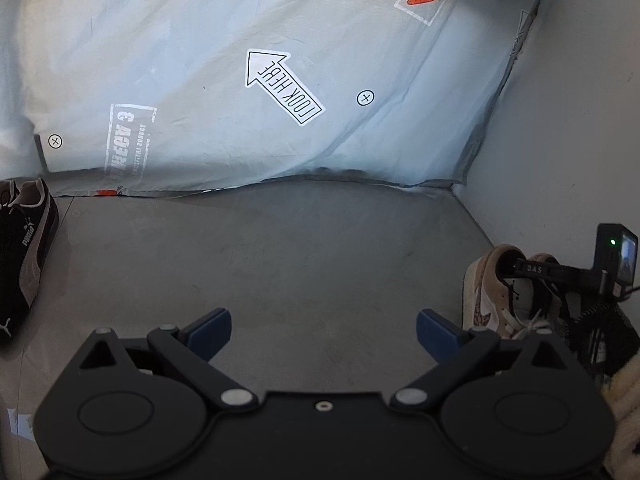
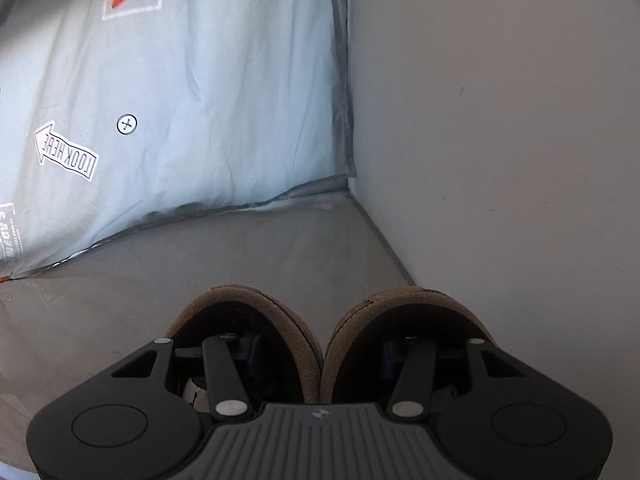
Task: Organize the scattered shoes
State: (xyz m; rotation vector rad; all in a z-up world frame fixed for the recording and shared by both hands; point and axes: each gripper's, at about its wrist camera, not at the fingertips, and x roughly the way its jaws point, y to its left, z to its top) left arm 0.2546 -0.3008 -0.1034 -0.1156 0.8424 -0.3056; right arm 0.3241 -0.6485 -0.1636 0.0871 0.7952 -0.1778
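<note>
A pair of tan suede sneakers [image 2: 320, 332] stands side by side on the grey floor near the corner. My right gripper [image 2: 320, 350] has one finger inside each shoe opening and pinches the two inner collars together. In the left wrist view the same tan sneakers [image 1: 500, 296] sit at the right edge with the right gripper [image 1: 532, 270] reaching into them. A black and grey Puma sneaker [image 1: 24, 264] lies at the far left by the cloth's hem. My left gripper [image 1: 324, 330] hovers over bare floor between them, its blue pads [image 1: 210, 332] wide apart and holding nothing.
A pale printed cloth [image 1: 280, 80] with an arrow and carrot motifs hangs behind, reaching down to the grey floor [image 1: 280, 260]. A white wall [image 2: 500, 140] closes the right side and meets the cloth in a corner. A fleecy sleeve [image 1: 624, 400] shows at the lower right.
</note>
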